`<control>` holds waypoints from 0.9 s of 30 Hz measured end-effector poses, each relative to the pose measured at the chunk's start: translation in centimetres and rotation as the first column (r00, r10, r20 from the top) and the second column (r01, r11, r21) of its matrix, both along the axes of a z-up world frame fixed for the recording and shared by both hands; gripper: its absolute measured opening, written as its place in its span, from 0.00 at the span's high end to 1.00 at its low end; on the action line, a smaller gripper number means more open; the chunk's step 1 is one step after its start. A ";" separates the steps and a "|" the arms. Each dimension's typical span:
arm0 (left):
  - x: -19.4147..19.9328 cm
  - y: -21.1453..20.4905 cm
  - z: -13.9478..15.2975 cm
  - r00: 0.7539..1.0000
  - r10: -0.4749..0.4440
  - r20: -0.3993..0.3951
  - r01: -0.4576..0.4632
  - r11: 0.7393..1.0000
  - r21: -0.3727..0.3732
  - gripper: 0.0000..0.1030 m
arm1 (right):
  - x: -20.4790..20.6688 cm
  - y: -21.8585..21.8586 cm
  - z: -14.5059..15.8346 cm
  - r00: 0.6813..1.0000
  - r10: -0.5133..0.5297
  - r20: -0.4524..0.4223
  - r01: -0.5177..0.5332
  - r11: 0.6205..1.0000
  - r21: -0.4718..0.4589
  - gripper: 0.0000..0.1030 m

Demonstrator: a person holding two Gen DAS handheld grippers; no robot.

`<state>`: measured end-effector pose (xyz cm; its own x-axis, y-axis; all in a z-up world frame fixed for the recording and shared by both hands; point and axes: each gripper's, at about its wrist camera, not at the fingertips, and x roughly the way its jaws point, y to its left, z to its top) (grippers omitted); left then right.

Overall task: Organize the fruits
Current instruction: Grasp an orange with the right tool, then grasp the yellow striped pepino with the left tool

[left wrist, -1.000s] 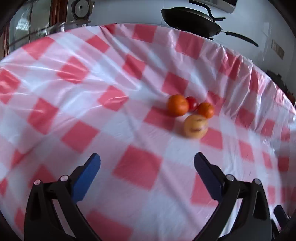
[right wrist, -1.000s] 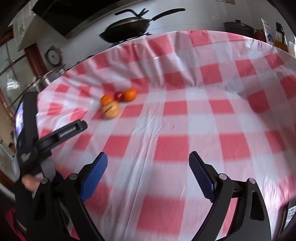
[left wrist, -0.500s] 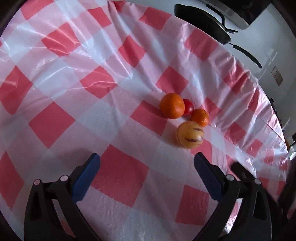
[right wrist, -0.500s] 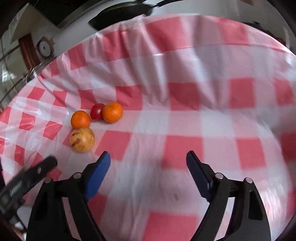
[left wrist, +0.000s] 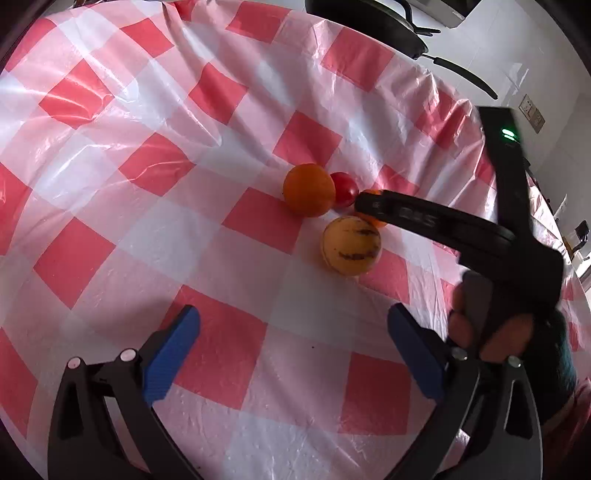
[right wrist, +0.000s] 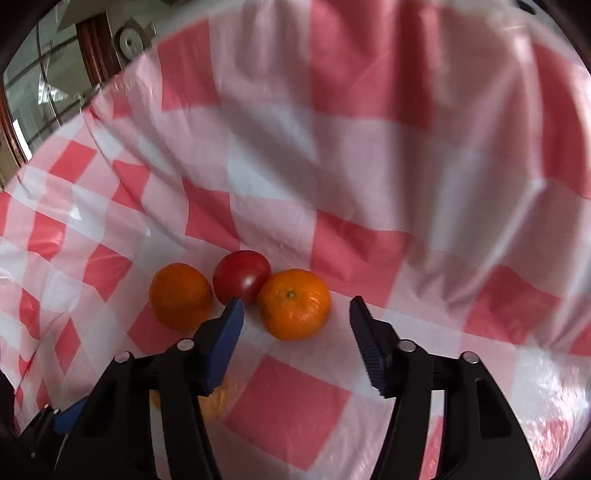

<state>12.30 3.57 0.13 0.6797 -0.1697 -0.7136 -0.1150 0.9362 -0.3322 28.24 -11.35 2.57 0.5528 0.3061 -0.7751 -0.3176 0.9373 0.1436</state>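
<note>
Fruits: four of them bunched together on the checked tablecloth [left wrist: 155, 236], toward its far right part in my left view.
Large orange [left wrist: 308, 189]: leftmost in my left view, touching the red tomato [left wrist: 344, 189] behind it.
Small orange [right wrist: 294, 303]: right of the tomato in my right view and touching it; in the left view mostly hidden behind my right gripper's finger.
Yellow streaked fruit [left wrist: 351, 245]: nearest to me in the left view, just beside both oranges; in the right view only a blurred patch under my left finger.
Right gripper [right wrist: 295, 320]: jaws have just been closing and stand half open, pointing down with the small orange just beyond the gap; pads touch nothing, and the left pad's tip overlaps the tomato's lower edge.
Left gripper [left wrist: 291, 350]: jaws wide, nothing between them, hanging over bare cloth short of the fruits.
Open room: broad bare cloth left of and nearer than the cluster.
Edges: cloth's far edge drops off just behind the fruits; a black pan [left wrist: 373, 22] sits beyond it.
</note>
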 end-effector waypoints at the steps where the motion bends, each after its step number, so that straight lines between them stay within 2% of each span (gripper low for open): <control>1: 0.0 0.0 0.0 1.000 -0.001 0.001 0.001 1.000 -0.001 0.02 | 0.1 0.3 -0.2 1.000 0.000 -0.001 0.000 1.000 -0.009 0.49; 4: -0.1 0.2 0.0 1.000 -0.002 0.002 0.002 1.000 -0.004 0.02 | 0.5 0.7 -0.5 1.000 0.008 -0.006 -0.008 1.000 -0.001 0.59; 6: -0.2 0.2 0.0 1.000 -0.004 0.002 0.004 1.000 -0.006 0.02 | 0.2 0.2 -0.5 1.000 -0.002 -0.002 0.002 1.000 0.004 0.60; 10: -0.4 0.5 0.1 1.000 -0.009 0.005 0.009 1.000 -0.017 0.02 | -3.4 -4.1 0.8 0.988 -0.146 0.042 0.141 0.985 0.102 0.59; 13: -0.5 0.5 0.2 1.000 -0.015 0.005 0.015 1.000 -0.015 0.02 | -6.7 -7.8 1.2 0.947 -0.308 0.085 0.296 0.946 0.129 0.59; 15: -0.6 0.3 0.3 1.000 -0.023 0.011 0.023 1.000 -0.007 0.02 | -8.5 -10.5 0.9 0.905 -0.412 0.103 0.396 0.906 0.150 0.59; 18: -0.7 0.0 0.4 0.999 -0.032 0.015 0.032 0.999 0.010 0.02 | -9.3 -13.6 0.3 0.864 -0.499 0.062 0.472 0.847 0.246 0.59; 21: -0.7 -0.2 0.6 1.000 -0.027 0.012 0.026 0.999 0.022 0.02 | -8.9 -15.4 -0.9 0.854 -0.520 -0.012 0.493 0.802 0.336 0.59; 27: 2.0 -1.1 0.4 0.999 0.021 -0.048 -0.019 0.998 0.052 0.02 | -8.5 -16.5 -1.3 0.864 -0.502 -0.026 0.471 0.791 0.390 0.59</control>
<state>14.30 2.48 0.50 0.6472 -0.1186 -0.7531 -0.1488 0.9492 -0.2773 19.79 -27.80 1.27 0.7581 0.2351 -0.6083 0.1420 0.8509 0.5058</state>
